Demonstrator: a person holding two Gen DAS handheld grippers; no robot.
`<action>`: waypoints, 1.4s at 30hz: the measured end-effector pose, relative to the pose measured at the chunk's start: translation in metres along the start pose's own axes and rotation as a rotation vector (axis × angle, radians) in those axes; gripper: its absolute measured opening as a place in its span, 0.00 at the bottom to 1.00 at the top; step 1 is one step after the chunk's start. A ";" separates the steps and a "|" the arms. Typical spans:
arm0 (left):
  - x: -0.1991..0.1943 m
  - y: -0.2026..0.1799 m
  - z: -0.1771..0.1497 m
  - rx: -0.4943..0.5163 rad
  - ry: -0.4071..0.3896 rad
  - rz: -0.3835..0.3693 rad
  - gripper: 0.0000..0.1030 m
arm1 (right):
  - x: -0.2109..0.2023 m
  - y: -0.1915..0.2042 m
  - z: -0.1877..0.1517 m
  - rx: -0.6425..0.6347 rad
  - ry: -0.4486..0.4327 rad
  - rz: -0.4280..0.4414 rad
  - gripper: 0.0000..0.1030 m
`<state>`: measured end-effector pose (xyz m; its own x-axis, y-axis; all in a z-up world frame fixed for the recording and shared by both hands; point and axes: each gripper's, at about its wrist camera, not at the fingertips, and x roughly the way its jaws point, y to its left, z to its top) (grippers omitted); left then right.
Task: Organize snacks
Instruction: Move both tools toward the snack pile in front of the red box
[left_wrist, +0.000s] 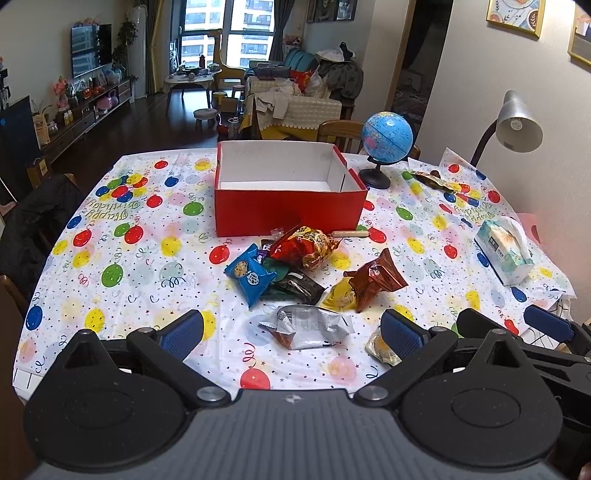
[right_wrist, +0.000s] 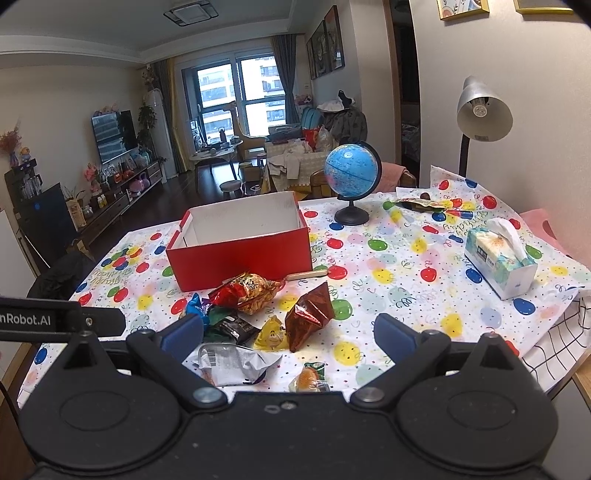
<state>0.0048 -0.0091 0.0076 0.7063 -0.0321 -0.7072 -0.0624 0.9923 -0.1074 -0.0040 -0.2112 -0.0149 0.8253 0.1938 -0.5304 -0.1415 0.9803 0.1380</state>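
A red cardboard box (left_wrist: 288, 210) (right_wrist: 240, 258), open on top and white inside, stands mid-table. In front of it lies a loose pile of snack packs: a red-and-gold bag (left_wrist: 304, 247) (right_wrist: 245, 288), a blue cookie pack (left_wrist: 249, 275), a dark wrapper (left_wrist: 295, 286) (right_wrist: 236, 326), a brown bag (left_wrist: 375, 278) (right_wrist: 308, 315), a yellow pack (left_wrist: 341, 295) (right_wrist: 272, 334), a silver pack (left_wrist: 306, 326) (right_wrist: 229, 363) and a small round pastry (left_wrist: 382, 347) (right_wrist: 308, 378). A thin sausage stick (left_wrist: 351, 233) (right_wrist: 306, 274) lies by the box. My left gripper (left_wrist: 291, 330) and right gripper (right_wrist: 288, 334) both hang open over the near snacks, holding nothing.
A blue globe (left_wrist: 386, 138) (right_wrist: 351, 171) stands right of the box. A tissue box (left_wrist: 504, 251) (right_wrist: 498, 258) sits at the right, a desk lamp (left_wrist: 517, 122) (right_wrist: 482, 110) behind it. Another wrapper (left_wrist: 434, 181) (right_wrist: 415, 204) lies at the far right. Chairs flank the table edges.
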 end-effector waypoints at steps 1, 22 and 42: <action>0.000 0.002 -0.001 -0.001 0.000 0.000 1.00 | -0.001 -0.001 -0.001 0.001 -0.002 -0.001 0.96; 0.000 -0.008 -0.001 -0.004 -0.006 -0.010 1.00 | -0.002 -0.005 -0.003 0.005 -0.011 -0.005 0.93; 0.018 0.003 0.010 0.021 -0.025 -0.045 1.00 | 0.004 -0.004 0.000 -0.023 -0.010 -0.005 0.89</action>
<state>0.0238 -0.0055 0.0015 0.7258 -0.0740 -0.6839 -0.0158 0.9921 -0.1242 -0.0001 -0.2147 -0.0173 0.8316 0.1884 -0.5225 -0.1498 0.9819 0.1157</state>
